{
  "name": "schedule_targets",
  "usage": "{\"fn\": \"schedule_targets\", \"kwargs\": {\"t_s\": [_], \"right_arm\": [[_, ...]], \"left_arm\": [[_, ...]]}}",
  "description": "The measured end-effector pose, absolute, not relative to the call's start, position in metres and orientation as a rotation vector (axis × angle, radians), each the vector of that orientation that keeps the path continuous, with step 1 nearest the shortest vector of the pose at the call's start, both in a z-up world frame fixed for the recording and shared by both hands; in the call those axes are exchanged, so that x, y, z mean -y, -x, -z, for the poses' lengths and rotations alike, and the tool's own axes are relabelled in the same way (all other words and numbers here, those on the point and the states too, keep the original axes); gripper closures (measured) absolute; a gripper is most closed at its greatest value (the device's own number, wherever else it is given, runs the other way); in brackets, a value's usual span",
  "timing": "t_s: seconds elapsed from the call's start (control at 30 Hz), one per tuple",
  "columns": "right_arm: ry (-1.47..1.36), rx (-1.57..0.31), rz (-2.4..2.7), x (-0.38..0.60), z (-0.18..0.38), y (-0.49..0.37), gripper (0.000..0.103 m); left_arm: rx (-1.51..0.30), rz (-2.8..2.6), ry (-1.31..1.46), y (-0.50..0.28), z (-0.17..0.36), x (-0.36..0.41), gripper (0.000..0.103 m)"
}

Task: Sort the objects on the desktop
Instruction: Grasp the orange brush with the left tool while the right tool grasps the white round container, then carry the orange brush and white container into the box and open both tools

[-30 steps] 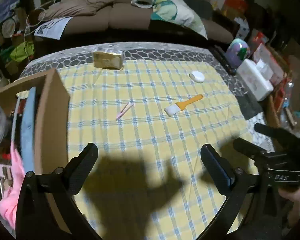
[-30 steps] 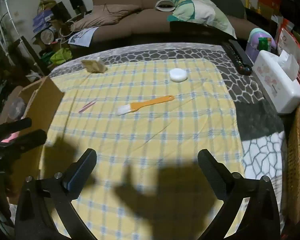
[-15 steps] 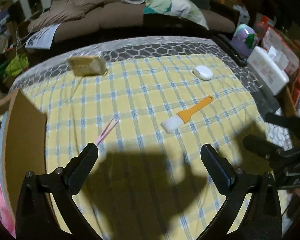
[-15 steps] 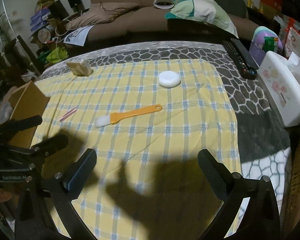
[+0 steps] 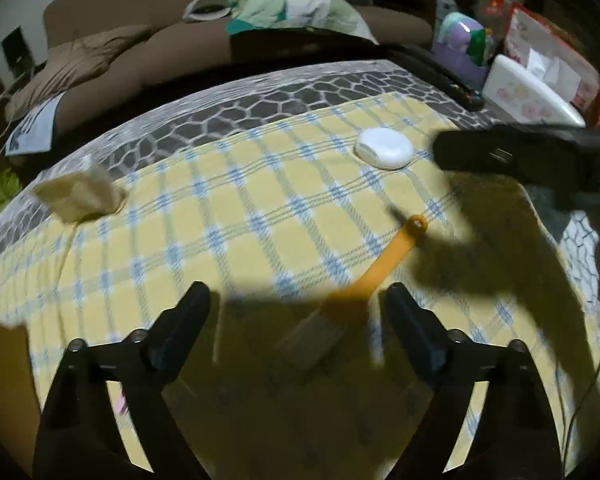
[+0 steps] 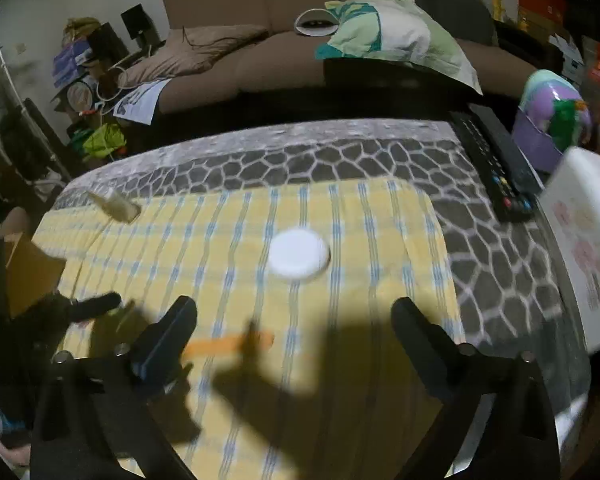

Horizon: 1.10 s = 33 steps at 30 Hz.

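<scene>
— Listing by size, largest first: what tops the entry?
— Yellow checked cloth (image 5: 260,216), spread over a grey patterned table (image 6: 340,160); tissue box (image 6: 580,248) at its right edge.
— Tongs?
— Left gripper (image 5: 296,312): jaws wide, closing, orange-handled brush (image 5: 384,264) lying on the cloth between them, unpressed. Right gripper (image 6: 292,320): wide, closing, empty.
— Smaller items?
— Crumpled tan packet (image 5: 76,196) at the far left; white round disc (image 6: 298,254) mid-cloth, just beyond the right gripper.

Orange-handled brush (image 5: 364,288) lies flat — white round disc (image 6: 299,254) beyond it.
</scene>
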State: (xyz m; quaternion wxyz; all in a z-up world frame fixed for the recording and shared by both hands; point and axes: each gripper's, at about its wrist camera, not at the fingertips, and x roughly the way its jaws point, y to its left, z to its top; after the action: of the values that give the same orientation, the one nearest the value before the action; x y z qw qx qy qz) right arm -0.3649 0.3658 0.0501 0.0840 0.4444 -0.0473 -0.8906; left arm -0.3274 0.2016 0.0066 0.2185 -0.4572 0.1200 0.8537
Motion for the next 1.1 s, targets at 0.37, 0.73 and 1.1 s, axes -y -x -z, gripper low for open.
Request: {"fn": "schedule_targets", "kwargs": {"t_s": [0.37, 0.73, 1.1], "right_arm": [[-1.363, 0.055, 2.627, -0.357, -0.01, 0.422, 0.024], [-1.346, 0.069, 2.619, -0.365, -0.02, 0.404, 0.057], [-1.3, 0.075, 2.566, -0.35, -0.07, 0.344, 0.057]], "left_arm": [[-0.391, -2.298, 1.183, 0.338, 0.003, -0.228, 0.037], [-0.37, -2.228, 1.171, 0.32, -0.003, -0.239, 0.092], [-0.198, -2.272, 1.186, 0.285, -0.068, -0.17, 0.092]]}}
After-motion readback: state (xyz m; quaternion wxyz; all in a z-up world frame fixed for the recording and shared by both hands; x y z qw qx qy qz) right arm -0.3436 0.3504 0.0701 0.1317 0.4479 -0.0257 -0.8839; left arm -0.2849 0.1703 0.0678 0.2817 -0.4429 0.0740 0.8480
